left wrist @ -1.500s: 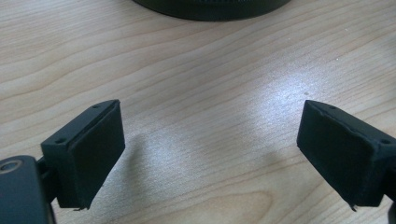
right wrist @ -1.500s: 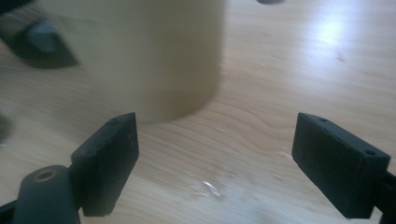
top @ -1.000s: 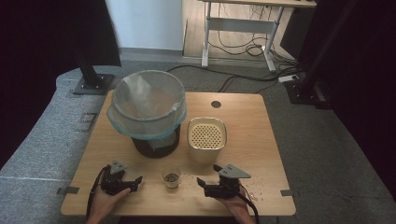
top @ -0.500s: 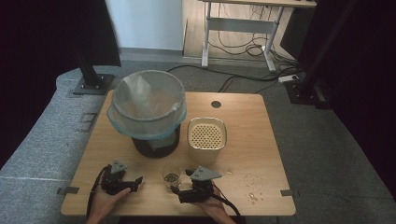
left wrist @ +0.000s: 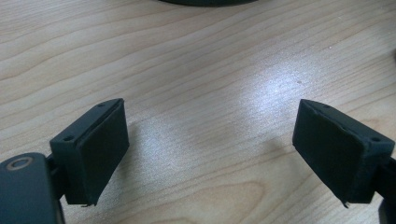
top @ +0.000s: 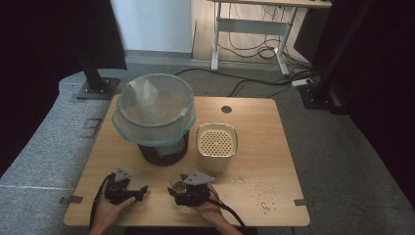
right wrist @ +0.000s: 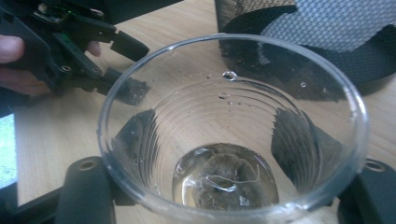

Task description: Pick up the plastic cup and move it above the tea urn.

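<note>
Between right hand-held gripper (right wrist: 224, 196) jaws, clear cup (right wrist: 229, 126).

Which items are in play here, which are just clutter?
In play: cup, between the right gripper jaws; left gripper, open over bare table.
Idle: bin with liner; perforated beige container; droplets.

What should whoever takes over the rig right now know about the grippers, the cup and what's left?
Left gripper: open, resting on the wooden table, nothing between its jaws.
Right gripper: jaws on either side of the clear plastic cup, apparently gripping it; the cup stands at the table's front edge.
Cup holds a little liquid and residue.
Bag-lined waste bin and cream strainer container stand behind.
Left, probably: lift and empty the cup.
</note>
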A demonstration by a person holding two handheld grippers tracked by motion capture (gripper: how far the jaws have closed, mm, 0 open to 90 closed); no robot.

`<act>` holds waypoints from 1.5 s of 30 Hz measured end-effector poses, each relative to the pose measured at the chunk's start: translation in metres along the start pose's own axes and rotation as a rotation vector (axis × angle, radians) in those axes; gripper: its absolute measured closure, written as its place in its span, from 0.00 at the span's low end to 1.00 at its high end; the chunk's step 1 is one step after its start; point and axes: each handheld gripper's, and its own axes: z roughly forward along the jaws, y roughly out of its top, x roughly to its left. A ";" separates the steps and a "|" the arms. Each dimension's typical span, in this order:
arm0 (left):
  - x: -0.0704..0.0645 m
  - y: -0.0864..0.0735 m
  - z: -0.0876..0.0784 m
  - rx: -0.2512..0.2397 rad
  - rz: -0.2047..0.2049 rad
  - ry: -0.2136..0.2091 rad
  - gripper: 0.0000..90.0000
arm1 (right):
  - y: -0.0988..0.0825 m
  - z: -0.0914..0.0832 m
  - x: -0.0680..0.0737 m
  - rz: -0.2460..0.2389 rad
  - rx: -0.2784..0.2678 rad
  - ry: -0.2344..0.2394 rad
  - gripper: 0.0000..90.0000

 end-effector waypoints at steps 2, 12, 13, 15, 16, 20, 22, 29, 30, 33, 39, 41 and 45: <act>0.000 0.000 0.000 0.002 0.000 0.000 0.12 | 0.001 -0.005 -0.003 0.016 -0.019 -0.003 0.38; 0.001 -0.001 -0.001 0.002 -0.001 -0.003 0.13 | 0.024 -0.055 -0.013 0.037 -0.137 -0.006 0.40; 0.002 -0.001 -0.001 0.001 -0.005 -0.005 0.13 | 0.026 -0.060 -0.014 0.042 -0.145 -0.010 0.41; 0.002 -0.002 -0.001 0.000 -0.014 -0.011 0.13 | 0.032 -0.070 -0.016 0.045 -0.166 -0.015 0.41; 0.003 -0.002 -0.001 -0.002 -0.017 -0.014 0.13 | 0.035 -0.075 -0.018 0.048 -0.176 -0.016 0.41; 0.003 -0.002 -0.001 -0.005 -0.021 -0.015 0.13 | 0.052 -0.095 -0.022 0.048 -0.227 -0.024 0.42; 0.003 -0.002 -0.001 -0.004 -0.018 -0.015 0.14 | 0.063 -0.105 -0.024 0.034 -0.250 -0.034 0.42; 0.001 -0.002 0.000 -0.004 -0.014 -0.018 0.14 | 0.102 -0.130 -0.038 -0.015 -0.272 -0.110 0.42; 0.000 -0.002 -0.001 -0.004 -0.012 -0.018 0.14 | 0.107 -0.132 -0.040 -0.015 -0.275 -0.119 0.42; 0.000 -0.003 0.000 -0.006 -0.010 -0.018 0.13 | 0.118 -0.135 -0.049 -0.023 -0.271 -0.145 0.42; 0.000 -0.003 0.000 -0.006 -0.012 -0.022 0.14 | 0.134 -0.130 -0.069 -0.027 -0.239 -0.177 0.42; 0.000 -0.003 0.000 -0.005 -0.011 -0.023 0.14 | 0.137 -0.127 -0.075 -0.027 -0.234 -0.183 0.42; 0.001 -0.003 0.000 -0.005 -0.009 -0.023 0.14 | 0.142 -0.121 -0.090 -0.024 -0.219 -0.208 0.42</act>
